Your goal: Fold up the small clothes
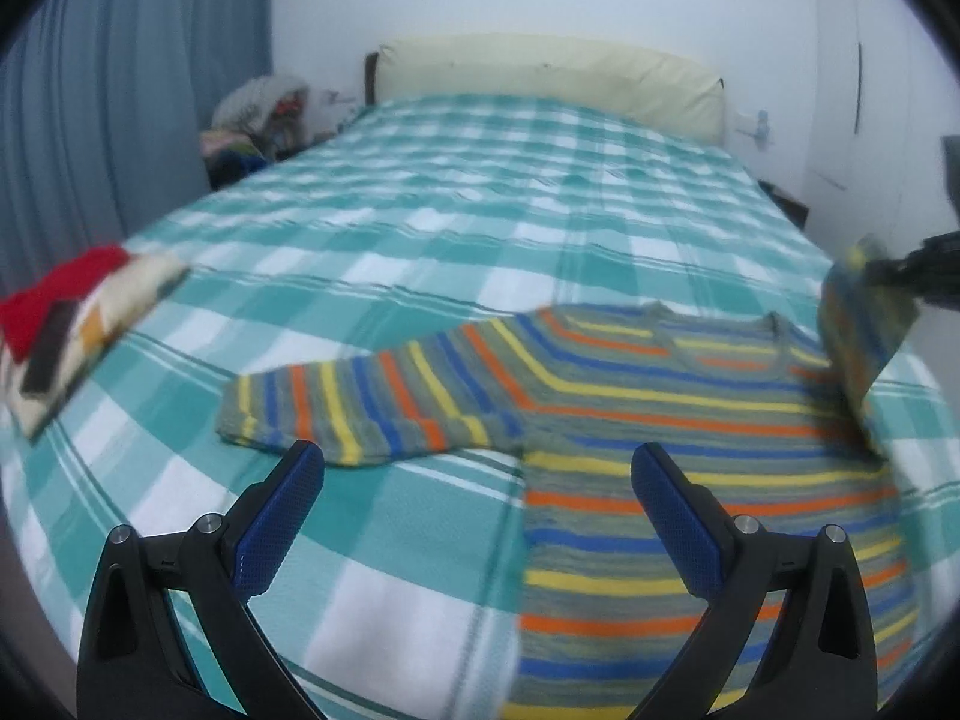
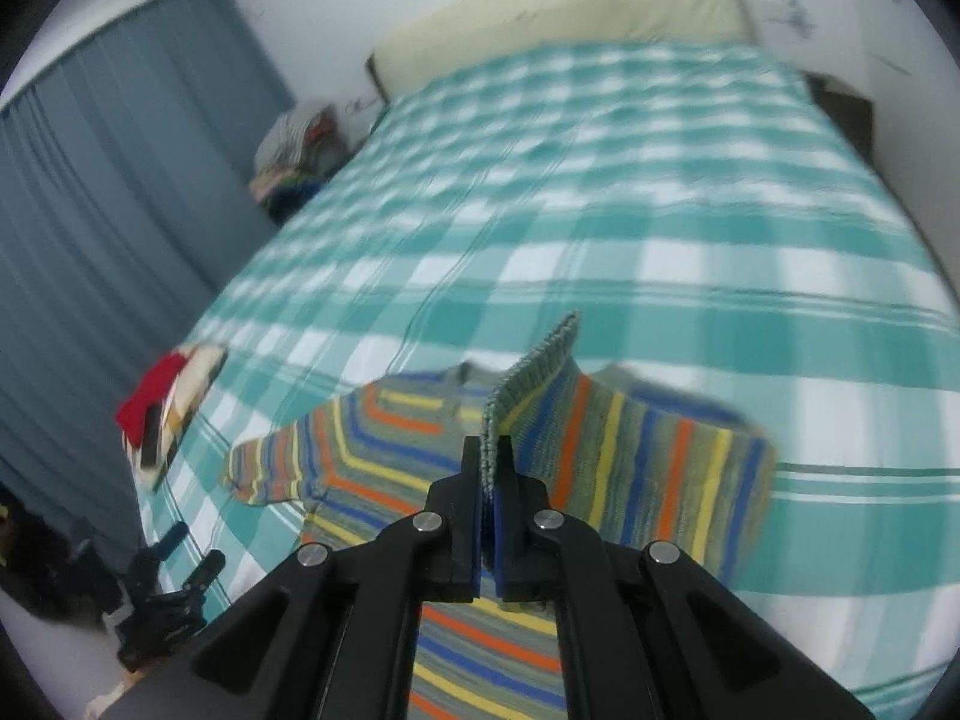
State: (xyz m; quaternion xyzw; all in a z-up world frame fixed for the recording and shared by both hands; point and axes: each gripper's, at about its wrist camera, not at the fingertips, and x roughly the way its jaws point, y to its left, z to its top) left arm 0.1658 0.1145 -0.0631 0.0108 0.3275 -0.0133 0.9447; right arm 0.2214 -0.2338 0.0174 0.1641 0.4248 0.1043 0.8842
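Right wrist view: right gripper (image 2: 493, 468) clamped on the cuff of the striped sweater (image 1: 690, 420), which lies flat on the checked bed (image 1: 420, 252), sleeve lifted. Left gripper (image 1: 477, 468) hovers, fingers apart, holding nothing. Step judged: first sleeve fold; next, carry the cuff inward across the body.

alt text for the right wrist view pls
The right gripper is shut on the cuff of a striped knit sweater, lifting its sleeve off a teal-and-white checked bedspread. A folded red-and-cream garment lies far left; the open left gripper shows lower left.
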